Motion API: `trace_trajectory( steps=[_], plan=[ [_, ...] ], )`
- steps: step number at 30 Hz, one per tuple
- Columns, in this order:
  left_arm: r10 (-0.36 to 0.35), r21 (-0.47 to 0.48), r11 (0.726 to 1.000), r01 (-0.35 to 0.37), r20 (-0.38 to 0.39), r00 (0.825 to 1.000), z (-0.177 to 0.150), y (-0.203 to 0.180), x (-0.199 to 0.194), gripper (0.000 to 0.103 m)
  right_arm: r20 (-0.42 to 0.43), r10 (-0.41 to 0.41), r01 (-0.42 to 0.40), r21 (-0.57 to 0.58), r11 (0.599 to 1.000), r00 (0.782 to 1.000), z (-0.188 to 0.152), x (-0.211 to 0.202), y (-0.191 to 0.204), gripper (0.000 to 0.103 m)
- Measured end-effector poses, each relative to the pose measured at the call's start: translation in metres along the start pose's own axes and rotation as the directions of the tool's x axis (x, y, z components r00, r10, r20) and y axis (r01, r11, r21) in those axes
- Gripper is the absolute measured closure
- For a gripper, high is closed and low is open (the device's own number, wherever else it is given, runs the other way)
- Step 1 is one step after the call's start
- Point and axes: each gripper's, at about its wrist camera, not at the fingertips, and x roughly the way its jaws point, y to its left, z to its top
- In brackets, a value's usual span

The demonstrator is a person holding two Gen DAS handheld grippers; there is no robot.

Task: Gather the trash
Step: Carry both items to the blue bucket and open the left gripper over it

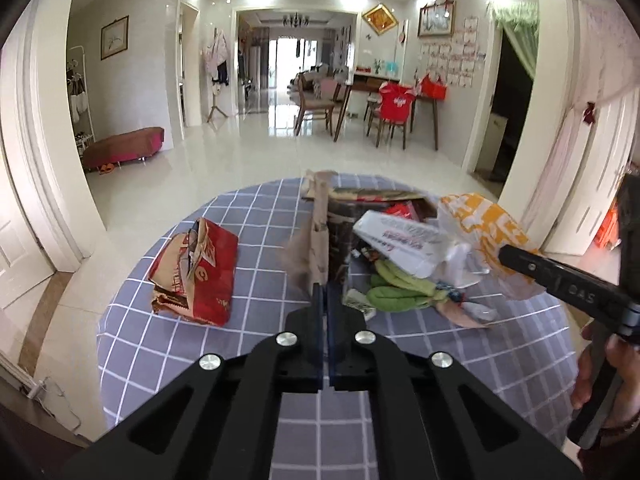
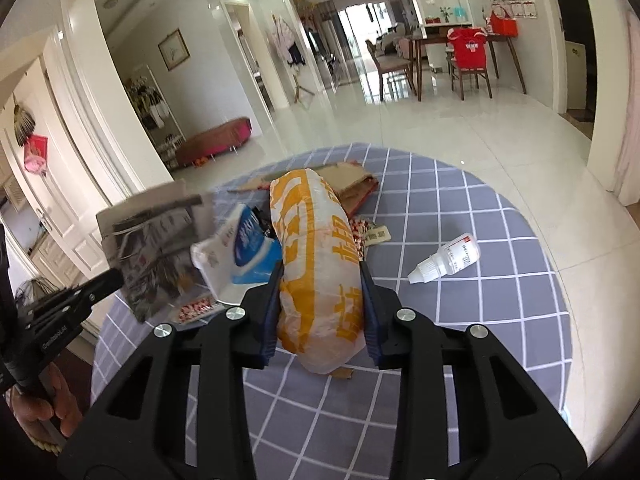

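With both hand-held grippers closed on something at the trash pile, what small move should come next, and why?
Probably lower the left hand-held gripper and release its paper sheet into the pile: the right hand-held gripper holds the orange-and-white plastic bag beside it, and the sheet hangs over the trash.

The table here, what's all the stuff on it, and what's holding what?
Table: one, round, grey-blue cloth with white grid.
Paper bag: one, brown with a dark print, mouth open, pinched at its edge by the left gripper.
Plastic bag: one, white and orange, between the right gripper's fingers, beside the paper bag.
White box: one, white with blue print, at the paper bag's mouth.
Green item: one, green, in the pile; what it is I cannot tell.
Red carton: one, red and brown, crushed, alone on the left.
Bottle: one, white, lying on its side on the right.
Left gripper: black, shut.
Right gripper: black, blue pads, gripping.
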Motion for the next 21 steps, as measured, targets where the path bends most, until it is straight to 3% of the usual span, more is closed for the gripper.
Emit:
trace_trajectory(
  steps=[7,13,18,21],
  plan=[
    [-0.035,0.021,0.999,0.033,0.118,0.992,0.003,-0.024,-0.062,0.102,0.084,0.035,-0.037,0.021,0.999,0.996,0.004,-0.046,-0.002,0.069],
    [-0.138,0.095,0.988,0.12,0.205,0.969,0.004,-0.07,-0.119,0.102,0.155,0.029,-0.039,0.064,0.997,0.987,-0.009,-0.103,-0.023,0.069],
    [-0.269,0.209,0.95,0.231,0.176,0.947,0.0,-0.147,-0.124,0.102,0.194,-0.062,0.039,0.122,0.992,0.979,-0.038,-0.153,-0.072,0.069],
    [-0.361,0.265,0.908,0.323,0.105,0.927,-0.009,-0.206,-0.108,0.102,0.191,-0.17,0.136,0.178,0.975,0.967,-0.066,-0.183,-0.116,0.069]
  ],
)
